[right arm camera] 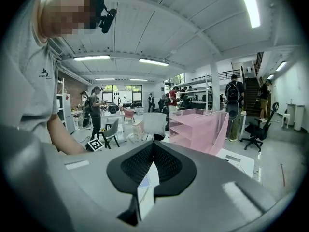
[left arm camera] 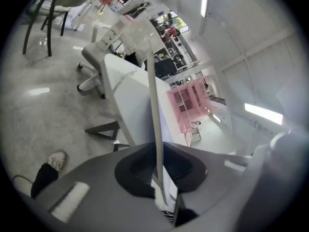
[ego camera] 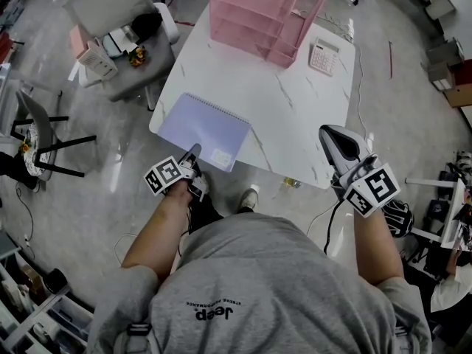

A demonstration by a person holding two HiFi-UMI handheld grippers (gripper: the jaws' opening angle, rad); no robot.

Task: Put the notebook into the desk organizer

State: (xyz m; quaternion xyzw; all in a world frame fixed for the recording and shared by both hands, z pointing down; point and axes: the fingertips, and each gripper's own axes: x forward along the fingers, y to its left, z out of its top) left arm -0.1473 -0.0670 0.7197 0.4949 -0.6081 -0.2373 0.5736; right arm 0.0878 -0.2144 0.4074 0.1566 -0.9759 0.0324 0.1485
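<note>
Notebook point(ego camera: 200, 127), spiral long edge toward desk organizer point(ego camera: 258, 13), near edge pinched in left hand-held gripper point(ego camera: 194, 152)

Closed lavender notebook point(ego camera: 204, 130) overhangs the table's point(ego camera: 295, 124) near edge; pink desk organizer point(ego camera: 265, 13) stands far across it.

Lavender spiral-bound notebook point(ego camera: 205, 130) on white marble-patterned table point(ego camera: 295, 116), left gripper point(ego camera: 194, 152) at its near edge; pink mesh desk organizer point(ego camera: 265, 13) beyond.
</note>
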